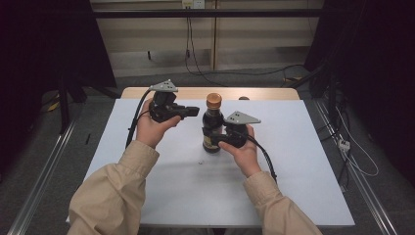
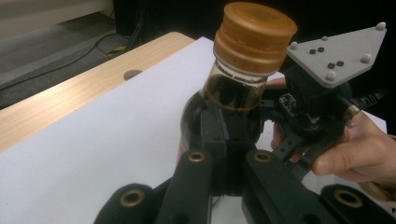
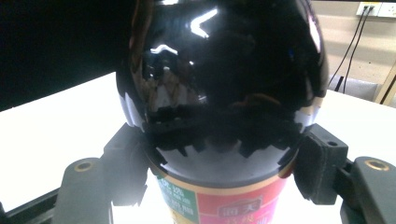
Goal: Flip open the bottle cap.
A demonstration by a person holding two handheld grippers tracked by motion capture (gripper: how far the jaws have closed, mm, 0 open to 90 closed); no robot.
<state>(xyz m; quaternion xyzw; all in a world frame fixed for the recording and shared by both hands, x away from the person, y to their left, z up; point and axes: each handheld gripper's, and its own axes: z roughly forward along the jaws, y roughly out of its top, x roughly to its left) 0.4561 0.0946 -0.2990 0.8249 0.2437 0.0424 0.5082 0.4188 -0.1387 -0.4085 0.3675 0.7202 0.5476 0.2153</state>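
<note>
I'm seeing a dark, near-black glossy soy sauce bottle (image 1: 211,128) wearing an amber-gold ribbed cap (image 2: 254,35); its label (image 3: 224,207) is showing red, green and a gold band. Both grippers, left gripper (image 1: 188,111) and right gripper (image 1: 221,139), are looking matte black with brass-coloured rivets and grey three-cornered plates. The table cover (image 1: 293,161) is reading white over a pale wood tabletop (image 1: 264,93). The sleeves (image 1: 110,196) are showing beige.

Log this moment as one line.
right gripper: shut on sauce bottle | left gripper: shut, near cap | bottle upright on table
</note>
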